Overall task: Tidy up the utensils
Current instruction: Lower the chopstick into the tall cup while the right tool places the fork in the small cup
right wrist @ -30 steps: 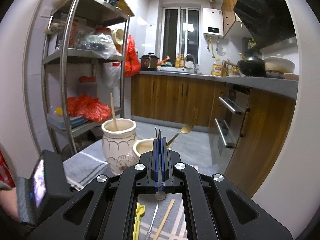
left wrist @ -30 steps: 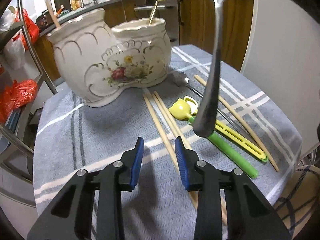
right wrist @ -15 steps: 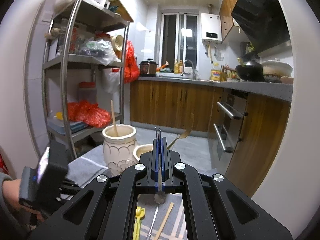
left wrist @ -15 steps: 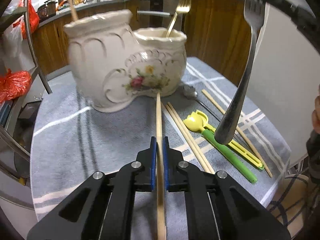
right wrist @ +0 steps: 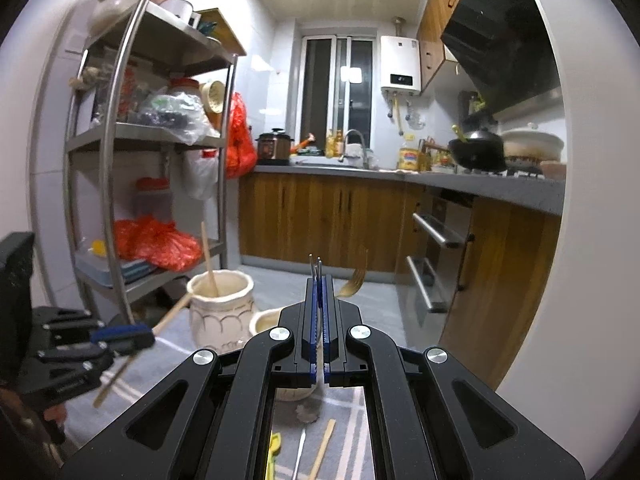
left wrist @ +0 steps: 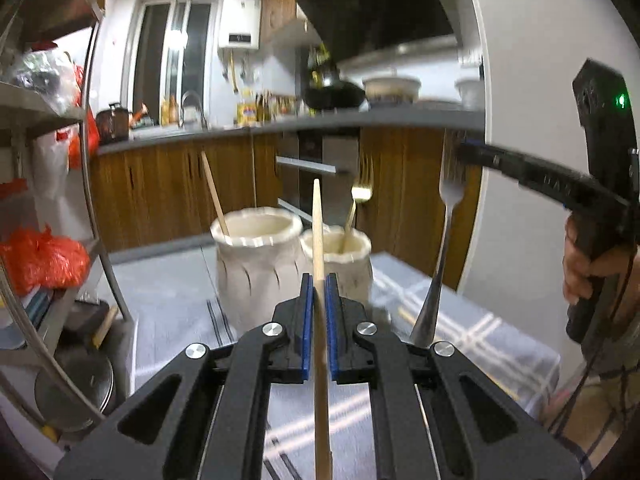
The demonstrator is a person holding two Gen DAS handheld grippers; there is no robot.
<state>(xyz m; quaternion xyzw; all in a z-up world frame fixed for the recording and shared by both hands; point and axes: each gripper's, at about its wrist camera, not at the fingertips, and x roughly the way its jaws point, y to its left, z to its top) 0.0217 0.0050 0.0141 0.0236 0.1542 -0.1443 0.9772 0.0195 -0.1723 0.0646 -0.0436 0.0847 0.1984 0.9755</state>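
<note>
The chopstick (left wrist: 318,232), pinched in the closed left gripper (left wrist: 319,292), points at the ceramic holder (left wrist: 256,256) on the table's far side, while the closed right gripper (right wrist: 319,300) carries a fork (left wrist: 448,208); I judge either could clip a rim and slip.

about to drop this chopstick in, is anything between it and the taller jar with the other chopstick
Nothing visible blocks it. The left hand-held gripper holds the chopstick upright in open air short of the taller jar, whose mouth holds only one chopstick at its left rim. The silver fork hangs well to the right.
</note>
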